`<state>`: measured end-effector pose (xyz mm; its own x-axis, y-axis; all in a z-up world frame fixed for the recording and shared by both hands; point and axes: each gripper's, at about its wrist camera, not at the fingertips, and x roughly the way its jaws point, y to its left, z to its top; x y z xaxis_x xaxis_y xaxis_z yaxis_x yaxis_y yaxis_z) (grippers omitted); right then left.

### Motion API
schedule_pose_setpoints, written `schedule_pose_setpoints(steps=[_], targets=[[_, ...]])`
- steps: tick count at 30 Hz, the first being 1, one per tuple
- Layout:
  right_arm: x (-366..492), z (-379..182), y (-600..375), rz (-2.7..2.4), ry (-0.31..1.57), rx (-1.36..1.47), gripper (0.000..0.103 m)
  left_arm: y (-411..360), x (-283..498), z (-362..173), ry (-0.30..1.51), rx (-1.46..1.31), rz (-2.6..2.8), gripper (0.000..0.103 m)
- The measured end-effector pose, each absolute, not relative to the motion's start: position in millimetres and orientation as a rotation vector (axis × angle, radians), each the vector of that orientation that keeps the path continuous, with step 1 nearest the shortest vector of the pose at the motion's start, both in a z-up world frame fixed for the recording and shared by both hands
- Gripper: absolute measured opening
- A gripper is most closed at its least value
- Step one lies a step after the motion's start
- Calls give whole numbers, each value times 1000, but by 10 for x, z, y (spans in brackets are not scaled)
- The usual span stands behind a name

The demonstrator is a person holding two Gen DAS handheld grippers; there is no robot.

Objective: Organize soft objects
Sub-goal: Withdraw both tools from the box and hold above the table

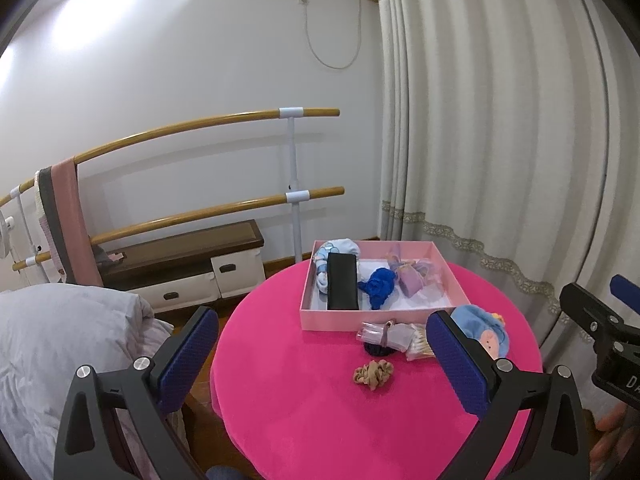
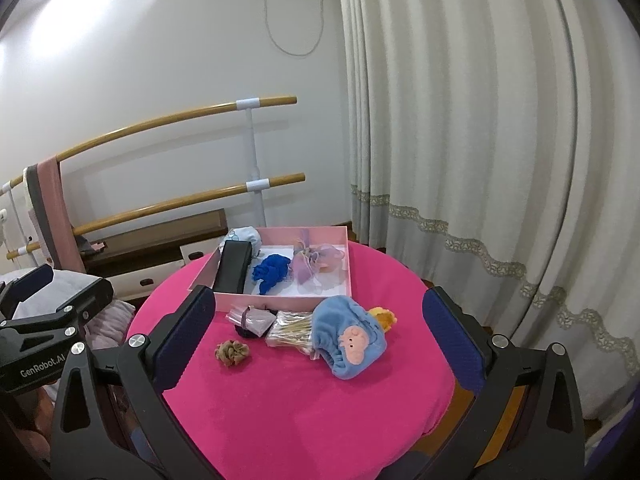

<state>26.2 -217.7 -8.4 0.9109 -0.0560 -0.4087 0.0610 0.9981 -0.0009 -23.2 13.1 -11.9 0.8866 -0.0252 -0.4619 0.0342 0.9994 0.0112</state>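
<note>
Right wrist view: round pink surface (image 2: 300, 392) fills the lower middle, pink box (image 2: 280, 294) at its far edge, loose soft stuff in front of the box.
Right claw (image 2: 320, 328): spread wide, holding nothing, both pads hanging over the surface.
Left claw (image 1: 320, 346): same deal, wide open and empty.
Blue plush hat (image 2: 352, 340): sits just right of centre, right between the right claw's pads, a bit ahead and below. Its long axis runs diagonally, upper left to lower right.
Nearer hand: right one, I'd say; in the left wrist view the blue plush hat (image 1: 482, 330) is half behind the left claw's right pad.
Tan scrunchie (image 2: 232, 353): lower left of the pile, apart from everything; looks like an easy one for the left claw.
In the box already: black case (image 2: 233, 266), blue cloth (image 2: 271, 272), purple mesh pouch (image 2: 316, 264), a pale hat at the back corner.
Hard to make out: something yellow-orange behind the hat, mostly hidden. A dark item under the clear packets is barely visible too.
</note>
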Motion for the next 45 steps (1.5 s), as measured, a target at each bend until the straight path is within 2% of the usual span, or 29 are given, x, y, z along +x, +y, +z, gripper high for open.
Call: schedule_pose_setpoints(steps=[24,34,45], targets=[[388,-129,-2220,-64,451,4,103,131,-18,-306,516,3,-26,103],[639,-356,-2329,-76,522,16,103,-44,513,-810,661,35,-60,103],[1235,-950,-2398,-36,690,36,103,-248,1387,-1480,816,75,-85,103]])
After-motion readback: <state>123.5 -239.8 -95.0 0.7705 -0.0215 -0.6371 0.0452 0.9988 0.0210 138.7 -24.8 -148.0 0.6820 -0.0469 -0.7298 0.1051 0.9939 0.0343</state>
